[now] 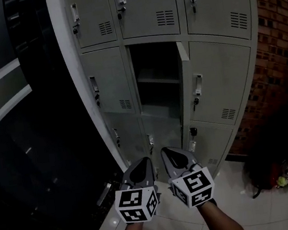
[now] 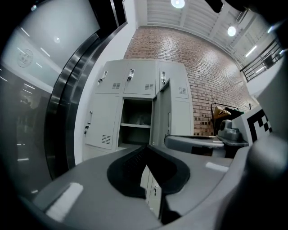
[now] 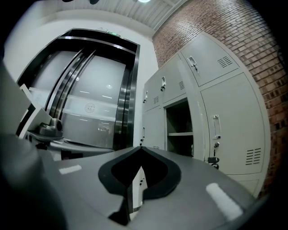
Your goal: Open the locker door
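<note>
The grey locker bank [image 1: 218, 75] stands in front of me. Its middle compartment [image 1: 155, 83] is open, dark inside, with a shelf across it. Its door [image 1: 186, 84] is swung out to the right and shows edge-on. The left gripper view shows the same open compartment [image 2: 137, 119] and door [image 2: 161, 112]; in the right gripper view the compartment [image 3: 180, 130] is seen from the left. My left gripper [image 1: 146, 162] and right gripper [image 1: 166, 154] hang side by side below the opening, well short of the lockers. Both are shut, tips together [image 2: 146, 146] [image 3: 140, 148], holding nothing.
A brick wall [image 1: 280, 23] runs along the right of the lockers. Dark bags [image 1: 279, 172] lie on the pale tiled floor [image 1: 235, 200] at the right. A curved dark glass wall [image 1: 23, 128] closes off the left side. The other locker doors are closed.
</note>
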The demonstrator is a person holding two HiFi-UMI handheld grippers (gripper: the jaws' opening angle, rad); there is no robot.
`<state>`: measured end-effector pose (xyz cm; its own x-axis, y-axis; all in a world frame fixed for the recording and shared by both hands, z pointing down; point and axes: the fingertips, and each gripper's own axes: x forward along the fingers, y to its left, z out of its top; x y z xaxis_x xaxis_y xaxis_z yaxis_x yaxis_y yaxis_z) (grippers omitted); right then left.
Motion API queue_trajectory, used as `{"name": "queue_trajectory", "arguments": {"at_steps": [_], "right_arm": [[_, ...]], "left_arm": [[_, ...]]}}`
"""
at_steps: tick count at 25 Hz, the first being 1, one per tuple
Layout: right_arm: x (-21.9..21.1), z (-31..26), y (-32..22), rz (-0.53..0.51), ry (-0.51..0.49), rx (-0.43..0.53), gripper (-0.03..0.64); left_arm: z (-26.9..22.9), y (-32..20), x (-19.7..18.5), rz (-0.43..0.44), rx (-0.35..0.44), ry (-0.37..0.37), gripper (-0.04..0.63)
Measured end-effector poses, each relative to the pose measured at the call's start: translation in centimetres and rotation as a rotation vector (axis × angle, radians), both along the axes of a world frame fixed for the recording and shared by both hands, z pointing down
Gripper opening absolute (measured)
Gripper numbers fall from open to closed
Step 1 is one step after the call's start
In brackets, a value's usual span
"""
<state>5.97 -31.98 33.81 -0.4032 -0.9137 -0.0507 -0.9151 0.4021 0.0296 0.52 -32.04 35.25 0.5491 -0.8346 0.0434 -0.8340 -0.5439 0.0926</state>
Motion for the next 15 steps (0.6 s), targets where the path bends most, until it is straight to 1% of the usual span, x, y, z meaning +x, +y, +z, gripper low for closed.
{"name": "queue_trajectory", "arguments": {"at_steps": [9, 15], "right_arm": [[-4.1, 1.2, 6.4, 0.034, -0.007, -0.015, 0.012], [-6.4, 2.2, 12.0, 0.057, 0.006, -0.021, 0.012]], "left_arm": [[0.4, 6.4, -4.2, 0.020, 0.002, 0.006, 0.006], [1.1, 11.7, -6.2, 0.044, 0.006, 0.018, 0.006]]}}
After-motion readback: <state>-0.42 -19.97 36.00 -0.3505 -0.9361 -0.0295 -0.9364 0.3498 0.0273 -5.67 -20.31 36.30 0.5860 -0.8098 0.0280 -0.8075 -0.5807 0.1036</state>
